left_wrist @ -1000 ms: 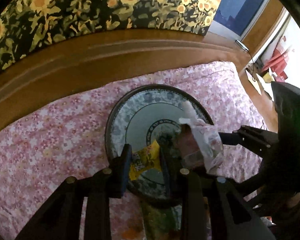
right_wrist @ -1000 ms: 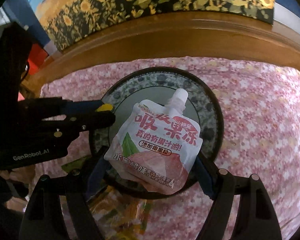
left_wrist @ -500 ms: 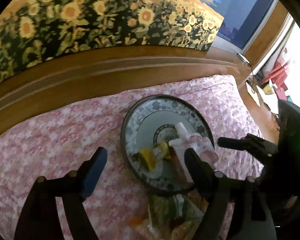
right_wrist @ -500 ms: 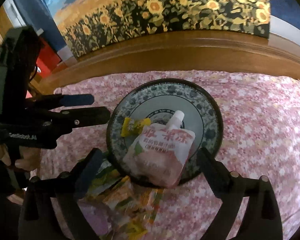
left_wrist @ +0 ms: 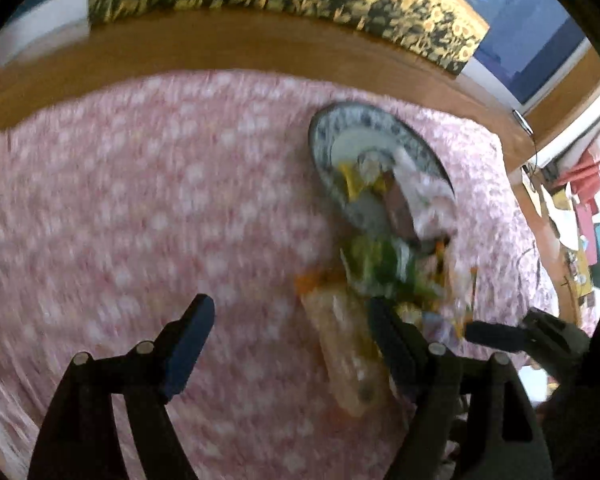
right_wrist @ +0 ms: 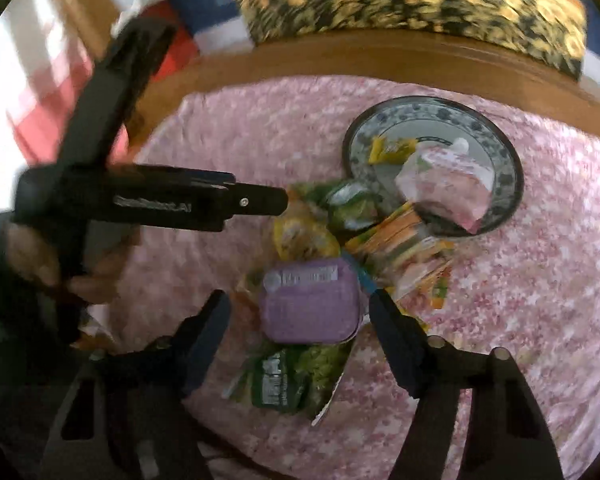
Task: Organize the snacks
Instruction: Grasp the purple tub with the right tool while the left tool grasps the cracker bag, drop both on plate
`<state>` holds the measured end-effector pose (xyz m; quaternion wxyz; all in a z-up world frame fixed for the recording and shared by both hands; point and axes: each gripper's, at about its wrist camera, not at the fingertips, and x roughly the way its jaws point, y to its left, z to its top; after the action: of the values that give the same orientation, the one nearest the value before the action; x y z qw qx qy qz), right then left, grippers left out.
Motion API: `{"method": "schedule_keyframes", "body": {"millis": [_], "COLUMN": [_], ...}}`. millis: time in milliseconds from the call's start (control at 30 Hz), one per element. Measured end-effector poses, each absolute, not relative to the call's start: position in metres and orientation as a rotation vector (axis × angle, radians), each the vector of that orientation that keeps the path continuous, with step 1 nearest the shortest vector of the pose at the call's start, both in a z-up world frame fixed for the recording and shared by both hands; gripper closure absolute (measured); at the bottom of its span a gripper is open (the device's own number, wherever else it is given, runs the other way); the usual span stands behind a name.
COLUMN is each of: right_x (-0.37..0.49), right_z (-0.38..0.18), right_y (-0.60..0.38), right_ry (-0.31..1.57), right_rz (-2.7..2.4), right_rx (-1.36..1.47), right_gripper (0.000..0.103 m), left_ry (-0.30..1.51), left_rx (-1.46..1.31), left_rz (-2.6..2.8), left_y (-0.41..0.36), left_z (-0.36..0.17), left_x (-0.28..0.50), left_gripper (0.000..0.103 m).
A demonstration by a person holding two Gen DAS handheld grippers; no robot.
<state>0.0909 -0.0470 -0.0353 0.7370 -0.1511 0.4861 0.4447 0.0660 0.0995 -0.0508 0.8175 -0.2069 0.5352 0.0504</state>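
A blue-patterned plate (right_wrist: 504, 196) on the pink floral cloth holds a pink jelly pouch (right_wrist: 444, 188) and a small yellow snack (right_wrist: 392, 148). The plate also shows blurred in the left wrist view (left_wrist: 324, 136). A pile of snacks lies in front of the plate: a purple lidded cup (right_wrist: 310, 304), a green packet (right_wrist: 292, 376), a yellow bag (right_wrist: 304, 240) and orange packets (right_wrist: 404, 248). My right gripper (right_wrist: 300, 316) is open and empty around the purple cup. My left gripper (left_wrist: 288, 336) is open and empty above the cloth, with a long yellowish packet (left_wrist: 344, 348) by its right finger.
The pink floral cloth (left_wrist: 140, 208) covers a surface with a wooden rim (right_wrist: 340, 56) behind it. A sunflower picture (right_wrist: 412, 0) stands beyond the rim. The left gripper's body (right_wrist: 148, 200) reaches in from the left in the right wrist view.
Both grippers have let go of their snacks on the plate and pulled back. The right one now hovers over the snack pile; the left has swung left, and both views are blurred.
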Motion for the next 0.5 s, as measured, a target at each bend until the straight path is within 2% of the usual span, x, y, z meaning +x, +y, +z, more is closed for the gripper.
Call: {"method": "schedule_keyframes", "body": {"millis": [167, 200, 233, 500], "right_x": [0.087, 0.090, 0.091, 0.099], "right_z": [-0.053, -0.054, -0.052, -0.019], "right_y": [-0.036, -0.039, -0.041, -0.082], "right_ry": [1.034, 1.032, 1.035, 1.029], "right_rz": [0.913, 0.901, 0.898, 0.891], "right_rx": [-0.452, -0.446, -0.437, -0.238], "right_gripper": [0.029, 0.032, 0.040, 0.040], "left_ry": [1.150, 1.148, 1.145, 1.192], "left_rx": [-0.451, -0.458, -0.462, -0.494], "left_rz": [0.107, 0.103, 0.103, 0.036], "left_y": [0.089, 0.087, 0.087, 0.074], "left_z": [-0.054, -0.053, -0.053, -0.064], "left_x": [0.051, 0.049, 0.047, 0.048], "left_gripper": [0.021, 0.021, 0.021, 0.021]}}
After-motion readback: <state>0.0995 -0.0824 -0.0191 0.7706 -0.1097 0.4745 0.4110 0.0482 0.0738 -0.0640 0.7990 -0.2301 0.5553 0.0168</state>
